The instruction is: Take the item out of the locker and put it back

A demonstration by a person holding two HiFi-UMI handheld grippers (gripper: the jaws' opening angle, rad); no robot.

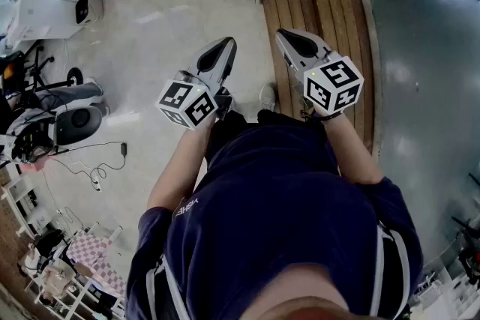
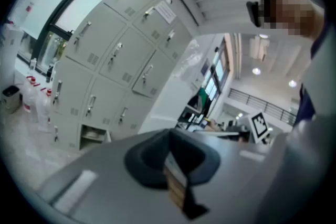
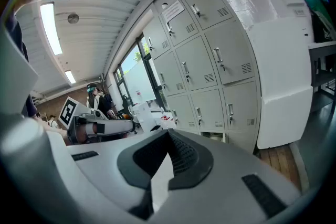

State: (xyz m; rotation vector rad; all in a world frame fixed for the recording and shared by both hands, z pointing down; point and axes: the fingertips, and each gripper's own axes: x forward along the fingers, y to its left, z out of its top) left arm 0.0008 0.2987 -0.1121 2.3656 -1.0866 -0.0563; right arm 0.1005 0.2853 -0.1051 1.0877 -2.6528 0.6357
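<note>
Facing the lockers [image 3: 210,73] from afar, pre-reach: my left gripper [image 1: 223,49] and right gripper [image 1: 289,40] jaws pressed together, empty; item not visible, probably inside the open bottom compartment [image 2: 94,136], lower left. Next: step closer, spread jaws.

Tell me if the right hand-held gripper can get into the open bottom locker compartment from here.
Probably not yet: the right hand-held gripper is held near the person's body, with a stretch of floor between it and the open compartment. Nothing appears to block the way.

shirt [image 1: 285,191]: navy, short sleeves | left gripper [image 1: 227,43], right gripper [image 1: 280,34]: grey, marker cubes [image 1: 187,103] [image 1: 334,86]
</note>
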